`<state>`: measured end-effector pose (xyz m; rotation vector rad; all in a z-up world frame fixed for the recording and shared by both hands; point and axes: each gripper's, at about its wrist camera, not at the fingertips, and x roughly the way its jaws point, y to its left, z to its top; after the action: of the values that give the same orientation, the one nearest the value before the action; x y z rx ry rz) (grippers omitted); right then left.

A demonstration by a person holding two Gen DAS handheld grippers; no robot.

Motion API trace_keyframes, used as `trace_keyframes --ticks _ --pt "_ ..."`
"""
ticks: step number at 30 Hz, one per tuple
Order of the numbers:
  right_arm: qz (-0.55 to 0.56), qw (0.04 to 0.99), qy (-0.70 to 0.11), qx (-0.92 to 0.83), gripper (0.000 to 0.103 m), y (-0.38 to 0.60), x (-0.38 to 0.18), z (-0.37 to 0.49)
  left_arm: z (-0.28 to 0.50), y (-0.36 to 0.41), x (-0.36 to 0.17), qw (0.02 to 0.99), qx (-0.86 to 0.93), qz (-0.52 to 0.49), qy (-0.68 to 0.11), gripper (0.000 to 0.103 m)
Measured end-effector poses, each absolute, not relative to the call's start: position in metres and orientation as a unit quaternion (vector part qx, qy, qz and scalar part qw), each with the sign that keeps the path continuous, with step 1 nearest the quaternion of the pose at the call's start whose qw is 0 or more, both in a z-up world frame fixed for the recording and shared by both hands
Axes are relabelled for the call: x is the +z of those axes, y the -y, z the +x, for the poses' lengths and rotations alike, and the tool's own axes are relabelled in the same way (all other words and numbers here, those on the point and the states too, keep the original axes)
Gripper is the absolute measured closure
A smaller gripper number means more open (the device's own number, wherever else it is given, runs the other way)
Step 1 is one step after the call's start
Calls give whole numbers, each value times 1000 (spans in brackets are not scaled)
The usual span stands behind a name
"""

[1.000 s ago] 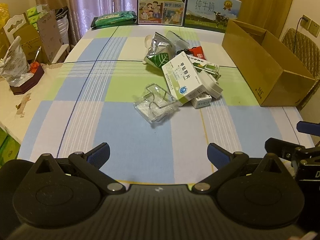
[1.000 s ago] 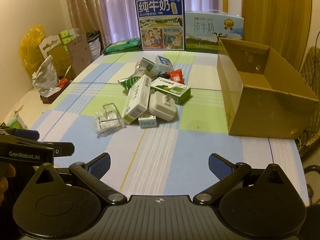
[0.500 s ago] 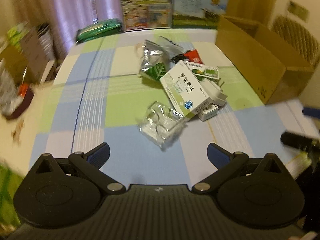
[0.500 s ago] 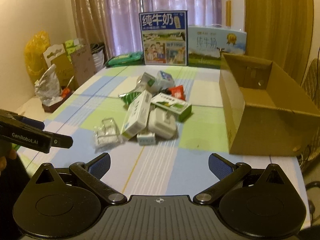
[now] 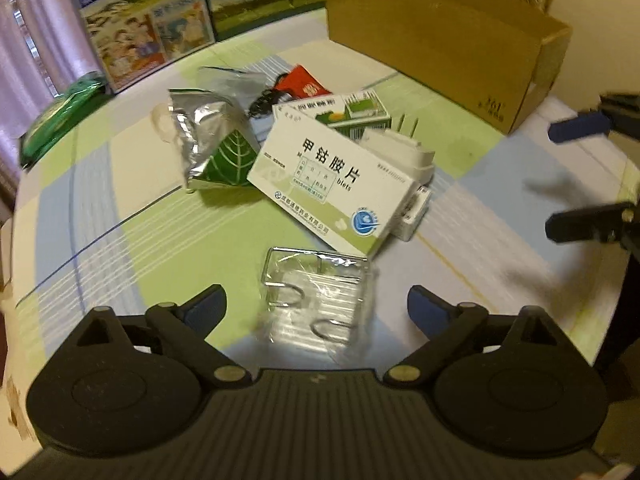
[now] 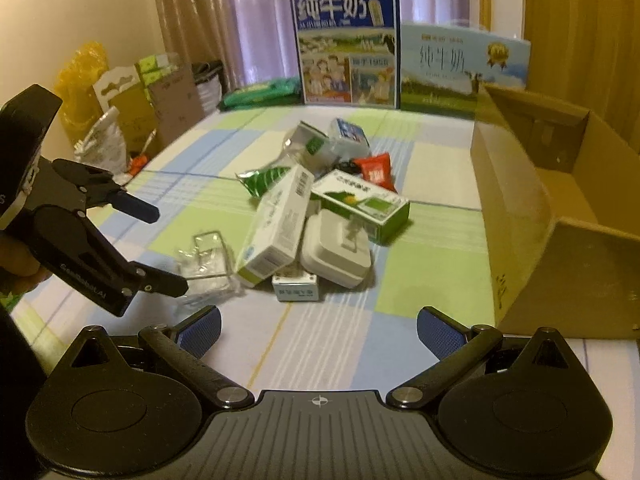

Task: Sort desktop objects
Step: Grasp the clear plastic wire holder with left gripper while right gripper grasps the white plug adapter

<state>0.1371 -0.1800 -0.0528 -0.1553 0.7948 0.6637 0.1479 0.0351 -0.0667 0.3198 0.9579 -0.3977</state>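
Between the left gripper's (image 5: 316, 308) wide, empty jaws, the clear packet (image 5: 318, 300) lies lengthwise toward the white medicine box (image 5: 332, 188).

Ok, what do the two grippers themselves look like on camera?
Both are matte black: a ribbed housing, two round discs, linkage arms with silver pivot screws and blue textured pads on the fingers. The left gripper carries white "GenRobot.AI" lettering; the right gripper shows a small crosshair mark.
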Motion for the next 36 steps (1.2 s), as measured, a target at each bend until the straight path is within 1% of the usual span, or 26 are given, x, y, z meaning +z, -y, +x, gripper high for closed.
trace_keyframes --ticks 4,11,13,14,15,16,20,28,33,36 --pt "-76 857 -398 320 2 174 -67 154 161 -36 -84 852 -208 172 -448 10" --pt "-83 852 -405 320 2 162 -85 172 175 -45 -94 856 -212 147 -449 14" --pt "-76 855 -402 319 2 160 -88 178 177 -46 -96 856 -211 140 -450 17" --pt "-72 857 -400 317 2 159 -88 182 177 -46 -96 856 -211 137 -451 21" --pt "-67 860 -397 314 2 158 -88 185 176 -45 -96 856 -212 136 -452 30" --pt "-60 863 -394 311 2 158 -88 189 177 -44 -97 854 -212 136 -455 33" --pt "-50 872 -385 298 2 157 -88 203 175 -40 -97 857 -203 139 -453 39" --pt "-22 874 -388 292 3 155 -94 224 179 -41 -92 870 -182 109 -445 39" --pt "-7 862 -408 301 17 149 -104 237 183 -49 -92 874 -161 95 -449 39" --pt "10 853 -423 306 20 147 -110 243 184 -51 -92 873 -160 90 -451 39"
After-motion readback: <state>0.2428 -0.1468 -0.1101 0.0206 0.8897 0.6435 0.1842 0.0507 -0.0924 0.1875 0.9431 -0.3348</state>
